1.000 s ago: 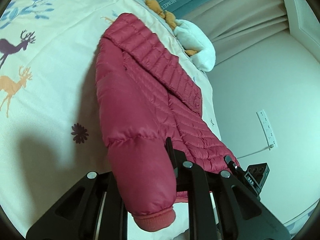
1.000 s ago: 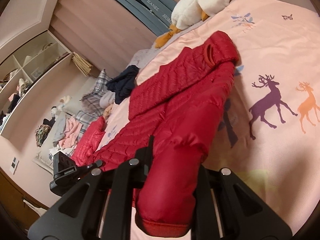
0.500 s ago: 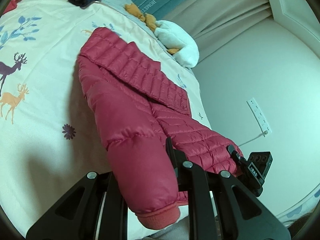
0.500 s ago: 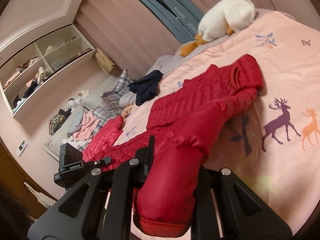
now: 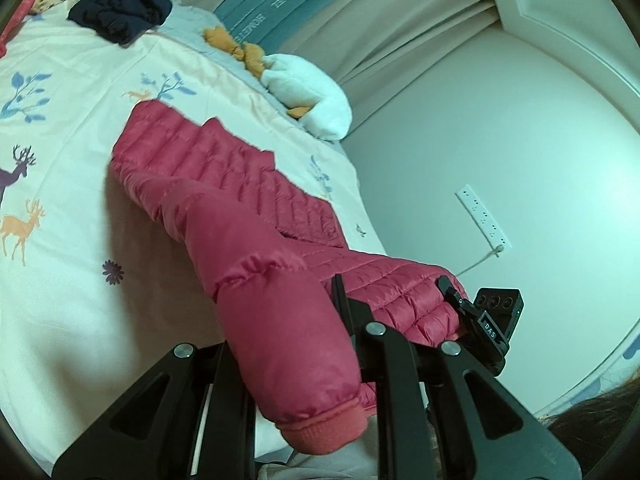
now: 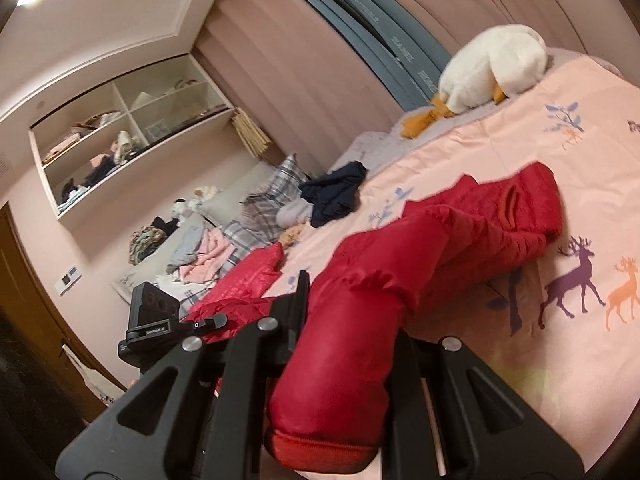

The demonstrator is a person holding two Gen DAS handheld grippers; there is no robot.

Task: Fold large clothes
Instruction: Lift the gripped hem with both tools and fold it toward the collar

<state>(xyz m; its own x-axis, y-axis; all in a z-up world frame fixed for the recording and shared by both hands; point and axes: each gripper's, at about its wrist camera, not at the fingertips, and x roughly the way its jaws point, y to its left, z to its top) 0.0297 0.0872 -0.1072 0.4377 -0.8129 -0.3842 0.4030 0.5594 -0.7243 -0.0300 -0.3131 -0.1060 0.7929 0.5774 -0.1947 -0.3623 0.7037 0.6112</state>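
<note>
A bed (image 5: 72,184) with a pale deer-print cover fills the left of the left wrist view and the right of the right wrist view. Curtains (image 6: 304,52) hang at upper centre, open shelves (image 6: 120,128) at upper left. The red puffer jacket (image 5: 224,184) lies diagonally across the cover. A white plush duck (image 6: 492,68) sits at upper right. The left gripper (image 5: 296,364) clamps one sleeve cuff; the right gripper (image 6: 340,364) clamps the other.
</note>
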